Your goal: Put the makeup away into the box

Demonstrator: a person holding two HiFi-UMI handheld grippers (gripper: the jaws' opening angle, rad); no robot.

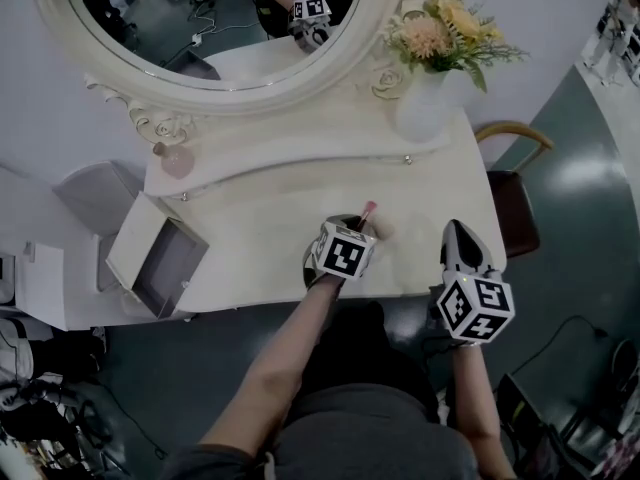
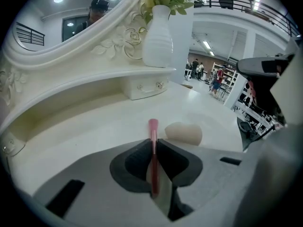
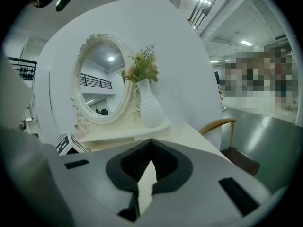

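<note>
Gripping a thin, glossy pink makeup stick (image 2: 153, 126), the left tongs (image 2: 153, 144) have their dark pads clamped on its shaft, and its tip pokes out forward over the smooth cream surface (image 1: 260, 213). A rounded matte beige sponge (image 2: 183, 133) lies just beside that tip. The right tongs (image 3: 150, 144) are pinched together and empty, near the surface's front right corner. A square open box (image 1: 165, 265) with white walls and grey lining sits at the surface's left end, well apart from the stick.

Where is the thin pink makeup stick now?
The pink makeup stick is clamped in the left hand-held gripper near the dressing table's front edge; in the left gripper view a beige sponge lies just right of it.
</note>
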